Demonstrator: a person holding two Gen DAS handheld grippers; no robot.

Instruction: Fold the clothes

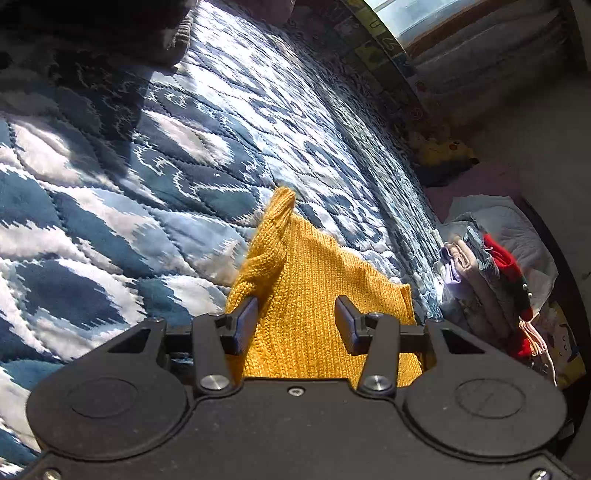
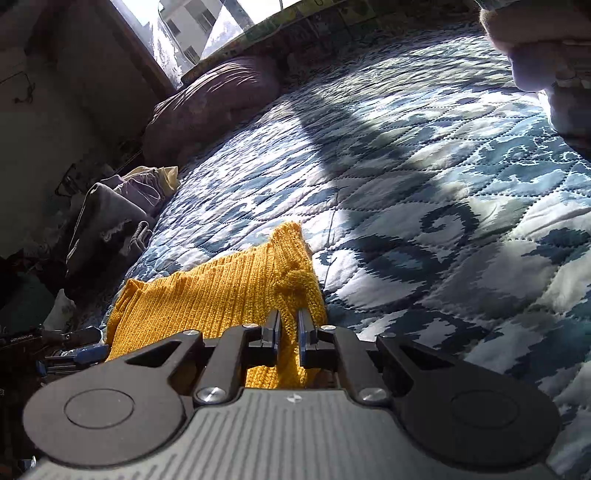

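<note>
The mustard-yellow knitted sweater [image 2: 229, 291] lies on the quilted bedspread with a blue and white pattern [image 2: 424, 206], near the edge of the bed, and all other things are placed here in relation to this sweater. The right gripper [image 2: 287, 325] is nearly closed, and its two blue-padded fingers [image 2: 274, 328] pinch a raised fold of the yellow knit between them. The left gripper [image 1: 295, 317] is wide open above the same sweater [image 1: 314, 295]; its fingers [image 1: 245, 321] stand apart, with flat yellow knit visible between them, and I cannot tell if they touch the cloth. A narrow part of the sweater, maybe a sleeve, points away from both grippers over the bedspread [image 1: 129, 166]. Beside the sweater, off the edge of the bed, there is a pile of mixed clothes with red, lilac and beige pieces [image 1: 491, 273]. Further behind the sweater, a purple wrinkled pillow [image 2: 218, 99] lies at the far edge of the bed, under a bright window [image 2: 192, 33]. A small yellow plush toy [image 1: 443, 151] sits far beyond the clothes pile.
</note>
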